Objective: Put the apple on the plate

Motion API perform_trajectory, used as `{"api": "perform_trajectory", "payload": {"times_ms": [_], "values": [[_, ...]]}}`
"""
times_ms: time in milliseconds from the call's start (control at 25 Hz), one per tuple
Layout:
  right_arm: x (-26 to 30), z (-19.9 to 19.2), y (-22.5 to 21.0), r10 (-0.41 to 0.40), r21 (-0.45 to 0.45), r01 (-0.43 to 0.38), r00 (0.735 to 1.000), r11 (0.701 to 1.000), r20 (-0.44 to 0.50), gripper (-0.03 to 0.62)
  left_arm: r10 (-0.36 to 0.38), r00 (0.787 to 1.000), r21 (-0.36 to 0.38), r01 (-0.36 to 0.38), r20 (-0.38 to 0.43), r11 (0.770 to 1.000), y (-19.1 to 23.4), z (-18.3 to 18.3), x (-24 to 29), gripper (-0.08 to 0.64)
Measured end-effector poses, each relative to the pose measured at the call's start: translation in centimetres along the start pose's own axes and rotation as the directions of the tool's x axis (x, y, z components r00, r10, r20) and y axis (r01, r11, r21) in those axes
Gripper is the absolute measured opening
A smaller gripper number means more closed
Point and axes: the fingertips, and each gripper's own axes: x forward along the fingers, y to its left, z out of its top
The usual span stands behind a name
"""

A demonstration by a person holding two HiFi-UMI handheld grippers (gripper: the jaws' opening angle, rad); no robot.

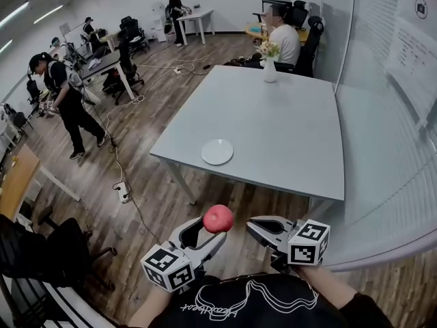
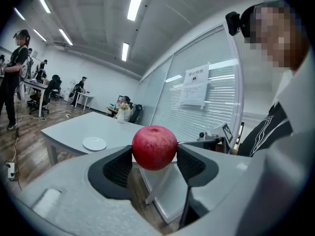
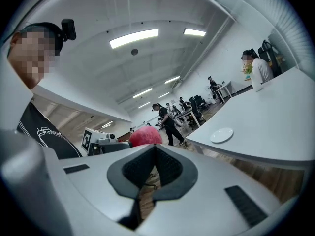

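Observation:
A red apple (image 1: 218, 219) sits clamped between the pads of my left gripper (image 1: 212, 229), held in the air over the wooden floor, short of the table's near edge. In the left gripper view the apple (image 2: 154, 147) fills the gap between both pads. My right gripper (image 1: 252, 225) is just right of the apple, with its jaws closed together and nothing in them; its own view shows the apple (image 3: 145, 136) beyond its tips. A small white plate (image 1: 217, 152) lies empty near the front left corner of the grey table (image 1: 287, 128), ahead of both grippers.
A white vase of flowers (image 1: 270, 65) stands at the table's far end, where a person (image 1: 283, 38) sits. A glass partition (image 1: 392, 135) runs along the right. Another person (image 1: 65, 101) stands at left; cables and a power strip (image 1: 123, 194) lie on the floor.

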Motion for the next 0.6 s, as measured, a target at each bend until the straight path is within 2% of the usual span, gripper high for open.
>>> {"api": "perform_trajectory", "payload": {"times_ms": [600], "values": [[2.4, 4.0, -5.9, -0.139, -0.002, 0.139, 0.988, 0.99, 0.074, 0.006, -0.112, 0.993, 0.044, 0.113, -0.037, 0.993, 5.3, 2.9, 5.8, 0.29]]}}
